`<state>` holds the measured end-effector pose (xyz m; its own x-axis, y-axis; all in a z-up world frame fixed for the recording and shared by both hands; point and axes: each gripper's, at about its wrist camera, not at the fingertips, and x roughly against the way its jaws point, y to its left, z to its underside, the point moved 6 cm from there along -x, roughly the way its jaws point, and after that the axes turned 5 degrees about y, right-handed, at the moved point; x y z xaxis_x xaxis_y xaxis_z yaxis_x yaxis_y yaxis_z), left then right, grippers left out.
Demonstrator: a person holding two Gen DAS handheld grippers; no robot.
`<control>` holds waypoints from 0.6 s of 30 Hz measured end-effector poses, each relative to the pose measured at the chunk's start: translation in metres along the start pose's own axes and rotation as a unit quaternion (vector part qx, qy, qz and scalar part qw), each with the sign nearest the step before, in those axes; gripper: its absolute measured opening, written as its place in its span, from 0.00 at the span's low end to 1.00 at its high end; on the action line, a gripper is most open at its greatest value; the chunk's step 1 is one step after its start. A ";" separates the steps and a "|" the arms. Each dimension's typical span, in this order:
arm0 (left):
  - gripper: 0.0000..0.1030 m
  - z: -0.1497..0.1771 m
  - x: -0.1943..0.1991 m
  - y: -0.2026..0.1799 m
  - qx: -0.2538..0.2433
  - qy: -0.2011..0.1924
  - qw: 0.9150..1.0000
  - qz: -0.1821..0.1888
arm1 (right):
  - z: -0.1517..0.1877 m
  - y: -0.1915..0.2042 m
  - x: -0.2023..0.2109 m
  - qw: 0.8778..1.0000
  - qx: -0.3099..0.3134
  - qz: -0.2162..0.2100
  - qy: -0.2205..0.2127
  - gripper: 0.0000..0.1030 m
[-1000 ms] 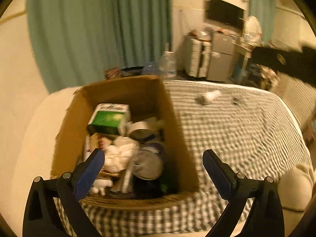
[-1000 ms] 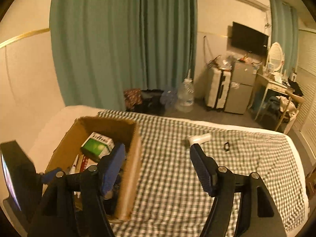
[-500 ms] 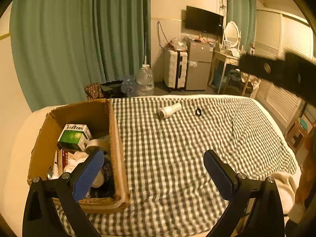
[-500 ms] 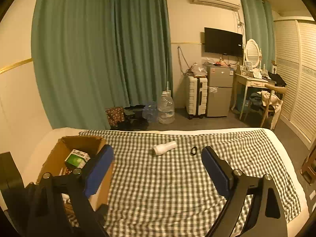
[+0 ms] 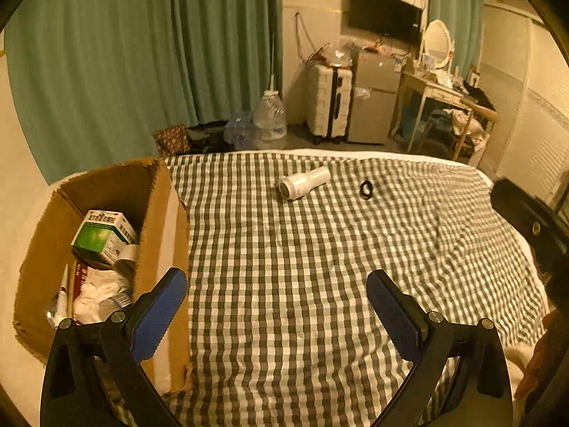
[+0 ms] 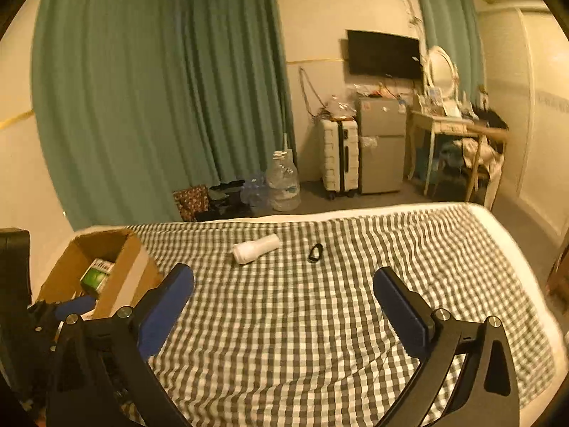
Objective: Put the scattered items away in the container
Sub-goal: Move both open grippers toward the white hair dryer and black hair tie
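A cardboard box (image 5: 161,210) stands on the left of the checked bedspread (image 5: 302,267), holding a green-and-white carton (image 5: 103,236), white crumpled pieces and other items. A white cylindrical bottle (image 5: 304,182) lies on its side on the far half of the bed, with a small black ring (image 5: 366,189) just to its right. My left gripper (image 5: 277,279) is open and empty, low over the cloth beside the box's right wall. My right gripper (image 6: 284,275) hangs over the cloth short of the bottle (image 6: 255,248) and ring (image 6: 315,252); its jaws are opening with nothing between them.
Past the bed's far edge stand a large water jug (image 6: 282,185), a white suitcase (image 6: 339,158), a small fridge (image 6: 382,144) and a cluttered desk (image 6: 455,124). Green curtains (image 6: 160,106) cover the back wall. The bed drops off at the right edge (image 6: 526,249).
Both grippers have swung right, away from the box and towards the middle of the bed. The right gripper's jaws have spread wider. The bottle and ring have not moved.
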<state>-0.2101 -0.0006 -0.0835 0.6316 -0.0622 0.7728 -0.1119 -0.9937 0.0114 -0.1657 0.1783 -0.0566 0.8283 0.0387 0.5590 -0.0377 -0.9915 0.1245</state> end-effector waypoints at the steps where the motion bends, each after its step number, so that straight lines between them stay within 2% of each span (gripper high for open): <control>1: 1.00 -0.003 -0.010 -0.002 0.000 0.003 1.000 -0.008 | 0.005 -0.010 -0.011 1.000 -0.006 0.012 -0.004 0.99; 4: 1.00 -0.008 -0.036 -0.008 -0.002 0.010 1.000 -0.023 | 0.022 -0.030 -0.041 0.999 -0.001 0.043 0.006 0.99; 7: 1.00 -0.016 -0.062 -0.013 -0.005 0.005 1.000 -0.027 | 0.044 -0.044 -0.077 0.998 0.016 0.032 0.050 0.99; 9: 1.00 -0.021 -0.079 -0.016 -0.008 0.005 0.999 -0.032 | 0.052 -0.051 -0.092 0.997 0.005 0.024 0.070 0.99; 14: 1.00 -0.046 -0.131 -0.026 -0.022 0.022 0.999 -0.035 | 0.048 -0.068 -0.134 0.994 -0.043 -0.008 0.098 0.99; 18: 1.00 -0.071 -0.167 -0.028 -0.031 0.009 0.998 -0.056 | 0.037 -0.074 -0.172 0.995 -0.024 -0.006 0.102 0.99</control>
<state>-0.3673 0.0447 -0.1679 0.6296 0.0510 0.7752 -0.0891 -0.9865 0.1373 -0.2848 0.2407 -0.1919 0.6987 0.0795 0.7109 -0.0587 -0.9841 0.1677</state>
